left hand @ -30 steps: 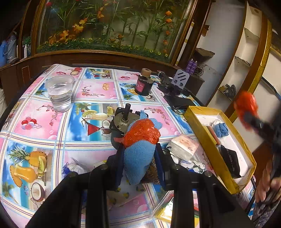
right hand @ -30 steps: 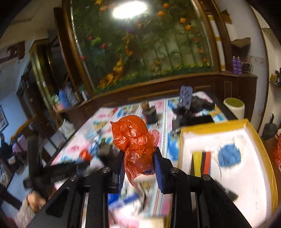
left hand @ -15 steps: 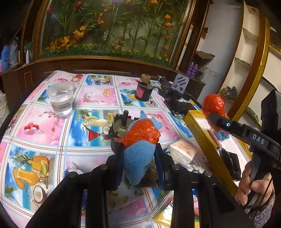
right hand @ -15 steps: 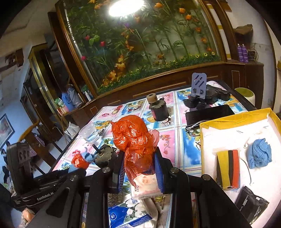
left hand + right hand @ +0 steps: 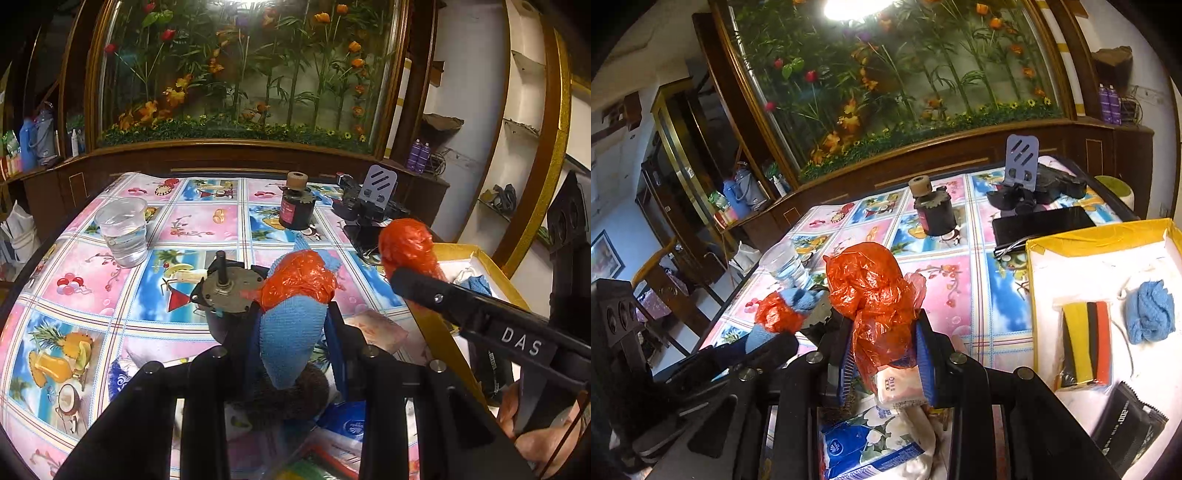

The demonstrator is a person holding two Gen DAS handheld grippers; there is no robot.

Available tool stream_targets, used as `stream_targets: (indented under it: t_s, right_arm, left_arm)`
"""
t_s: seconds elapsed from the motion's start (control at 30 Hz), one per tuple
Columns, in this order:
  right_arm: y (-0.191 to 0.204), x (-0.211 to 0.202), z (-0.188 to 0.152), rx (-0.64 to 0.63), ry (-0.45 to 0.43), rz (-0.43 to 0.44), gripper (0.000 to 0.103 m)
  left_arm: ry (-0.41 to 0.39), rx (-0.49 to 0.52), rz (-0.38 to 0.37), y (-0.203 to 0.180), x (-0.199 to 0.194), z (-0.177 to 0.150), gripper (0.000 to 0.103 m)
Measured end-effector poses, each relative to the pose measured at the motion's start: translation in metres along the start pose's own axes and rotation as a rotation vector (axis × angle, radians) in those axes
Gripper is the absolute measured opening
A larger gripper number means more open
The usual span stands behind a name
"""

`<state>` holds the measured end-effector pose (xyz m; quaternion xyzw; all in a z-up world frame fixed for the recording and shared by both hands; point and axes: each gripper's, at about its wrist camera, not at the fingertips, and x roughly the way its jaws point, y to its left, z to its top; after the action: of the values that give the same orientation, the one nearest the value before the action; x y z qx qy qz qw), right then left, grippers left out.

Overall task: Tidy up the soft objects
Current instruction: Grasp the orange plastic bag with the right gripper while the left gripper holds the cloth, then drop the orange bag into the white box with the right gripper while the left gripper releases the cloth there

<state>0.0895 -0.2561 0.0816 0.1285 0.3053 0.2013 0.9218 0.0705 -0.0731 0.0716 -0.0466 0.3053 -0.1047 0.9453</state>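
Both bundles have swung toward the box since a second ago, and your right one has dropped lower.

Your left hand-held gripper (image 5: 293, 332) is clamped narrow on a blue cloth (image 5: 290, 339) with orange plastic (image 5: 299, 280) bunched on top; your right hand-held gripper (image 5: 886, 350) is pinched on an orange bag (image 5: 873, 291), just beside the yellow box (image 5: 1100, 236) on its right. Judge all of it light, limp and crushable. The bag film looks slick and thin, so it could slide or tear if you squeeze only a loose fold; keep hold low on the gathered neck. The cloth should grip well and not slip; hold its thick middle, as now. On the desk (image 5: 207, 225) under your right hand-held gripper lies a tissue pack (image 5: 901, 386), also soft; take it across the flat sides.
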Motion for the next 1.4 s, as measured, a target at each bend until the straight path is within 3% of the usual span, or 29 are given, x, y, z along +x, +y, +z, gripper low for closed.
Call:
stream_targets:
  t_s: [0.57, 1.0, 1.23, 1.4]
  right_arm:
    - [-0.003, -0.002, 0.0, 0.013, 0.0, -0.01, 0.032]
    - [-0.06, -0.038, 0.013, 0.181, -0.077, -0.064, 0.032]
    - [-0.12, -0.085, 0.02, 0.295, -0.169, -0.26, 0.031]
    - [-0.178, -0.106, 0.014, 0.413, -0.144, -0.436, 0.031]
  left_arm:
    - [0.005, -0.004, -0.012, -0.014, 0.005, -0.003, 0.031]
    - [0.039, -0.019, -0.117, -0.066, 0.022, -0.003, 0.031]
    - [0.102, -0.006, -0.254, -0.122, 0.034, -0.007, 0.031]
    - [0.181, 0.043, -0.333, -0.16, 0.046, -0.018, 0.031]
